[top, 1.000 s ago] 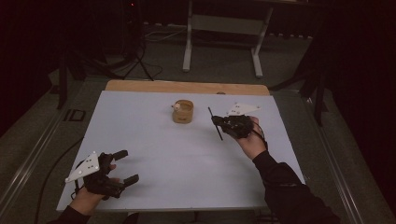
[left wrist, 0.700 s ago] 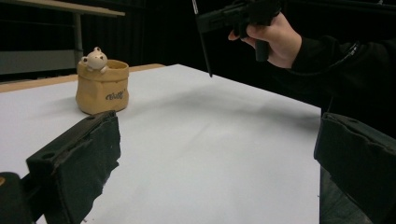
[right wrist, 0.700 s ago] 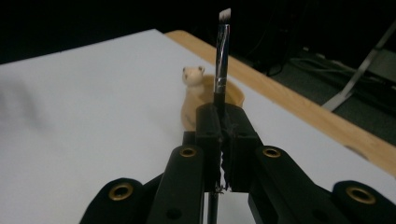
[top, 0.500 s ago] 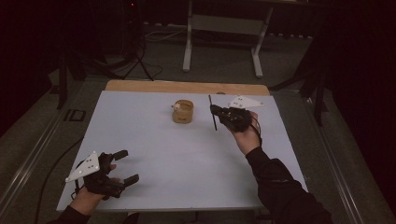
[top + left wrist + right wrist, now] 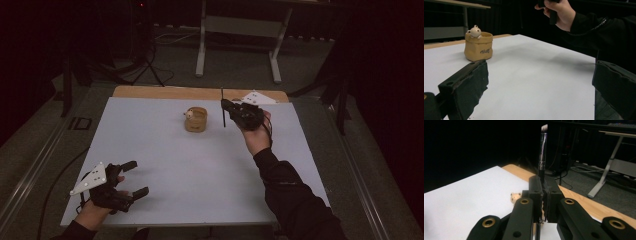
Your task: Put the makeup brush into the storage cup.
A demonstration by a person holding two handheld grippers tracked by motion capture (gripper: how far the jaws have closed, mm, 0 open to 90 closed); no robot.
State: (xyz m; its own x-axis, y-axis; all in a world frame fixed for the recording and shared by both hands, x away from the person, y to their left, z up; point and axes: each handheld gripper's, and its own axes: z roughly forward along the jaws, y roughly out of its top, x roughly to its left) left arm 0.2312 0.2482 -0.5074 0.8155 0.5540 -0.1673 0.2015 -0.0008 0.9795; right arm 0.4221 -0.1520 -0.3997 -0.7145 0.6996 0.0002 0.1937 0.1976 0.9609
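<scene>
The right claw [image 5: 226, 107] is held above the far part of the white bench [image 5: 200, 170], just right of a small tan pot [image 5: 195, 119]. Its jaws are pressed tight on a slim black brush [image 5: 223, 109], gripped approx. mid-handle. In the right gripper view the brush [image 5: 542, 150] is seen standing up betw. the closed jaws, w/ a chrome ferrule and a pale angled bristle tip at the top; the handle end is seen poking out below the pads. In the high view the brush is seen near upright, clear of the bench surface and apart from the pot.

The pot is set on the bench towards the far edge, approx. centre. A small cream bear figure [image 5: 475, 31] is perched on its rim, and dark lettering is seen on its side; the wording can't be read.

The left claw [image 5: 135, 178] is rested at the near left corner of the bench, well apart from pot and brush. Its jaws are spread wide w/ nothing betw. them. In the left gripper view the right hand [image 5: 560, 12] is seen raised at top, beyond the pot [image 5: 478, 47].
</scene>
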